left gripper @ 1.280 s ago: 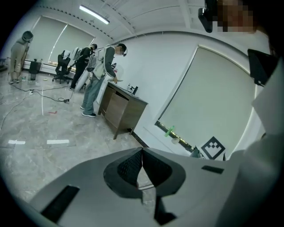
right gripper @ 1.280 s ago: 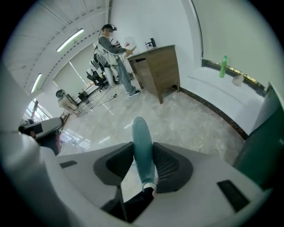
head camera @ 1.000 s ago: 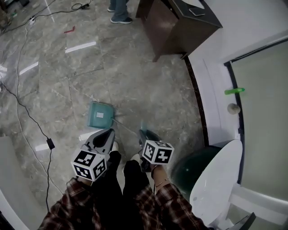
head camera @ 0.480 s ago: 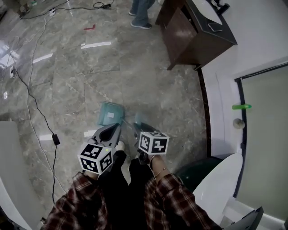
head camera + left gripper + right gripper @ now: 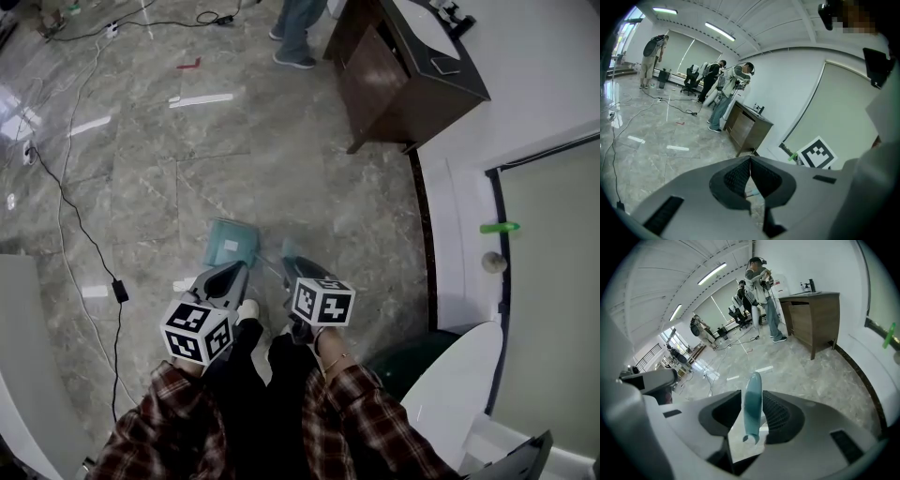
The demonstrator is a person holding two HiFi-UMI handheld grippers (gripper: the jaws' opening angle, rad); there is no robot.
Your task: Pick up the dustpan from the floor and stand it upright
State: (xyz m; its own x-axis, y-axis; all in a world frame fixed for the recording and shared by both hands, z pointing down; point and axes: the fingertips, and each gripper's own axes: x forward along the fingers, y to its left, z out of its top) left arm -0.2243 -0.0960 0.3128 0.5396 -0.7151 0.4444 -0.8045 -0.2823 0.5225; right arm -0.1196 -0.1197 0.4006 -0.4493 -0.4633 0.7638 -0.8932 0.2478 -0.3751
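Note:
A teal dustpan (image 5: 232, 242) lies low over the marble floor just ahead of my feet, and its thin rod runs back to a teal handle (image 5: 752, 404). My right gripper (image 5: 298, 268) is shut on that handle, which stands upright between the jaws in the right gripper view and sticks out past the tips. My left gripper (image 5: 229, 274) hangs beside the pan's near edge. Its jaws meet at the tips with nothing between them (image 5: 750, 161). I cannot tell whether the pan touches the floor.
A brown cabinet (image 5: 403, 75) stands at the back right, with a person's legs (image 5: 295, 37) next to it. A dark green bin (image 5: 403, 361) with a white lid (image 5: 459, 384) is close on my right. A black cable (image 5: 80, 225) crosses the floor at left. A glass door with a green handle (image 5: 500, 227) lines the right.
The head view has swung. Both grippers sit slightly higher and closer together in the view. The handle has stayed in the right jaws and the pan beside the left gripper.

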